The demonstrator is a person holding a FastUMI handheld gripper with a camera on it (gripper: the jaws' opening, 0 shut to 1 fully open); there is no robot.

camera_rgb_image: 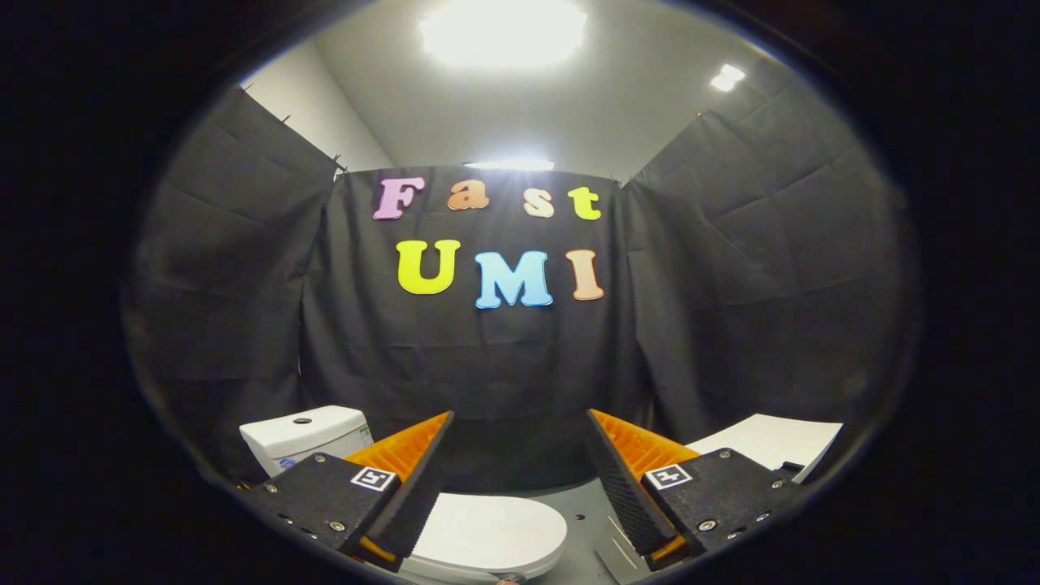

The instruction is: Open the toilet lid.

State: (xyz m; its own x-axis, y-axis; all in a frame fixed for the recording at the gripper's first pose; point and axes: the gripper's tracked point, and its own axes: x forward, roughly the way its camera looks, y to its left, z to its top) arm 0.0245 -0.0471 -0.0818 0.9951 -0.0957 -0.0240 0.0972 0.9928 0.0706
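Two tool (520,479) fingers spread apart above closed toilet lid (487,532), cistern (305,435) beside.

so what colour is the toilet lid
White; the closed toilet lid shows best in the gripper view, low between the open gripper's fingers.

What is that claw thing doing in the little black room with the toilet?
A person is holding a claw that is supposed to open the toilet lid. The lid is down and shut. The claw's fingers are spread wide open, gripping nothing, up above the lid. The toilet's tank stands off to one side. So the job hasn't really begun.
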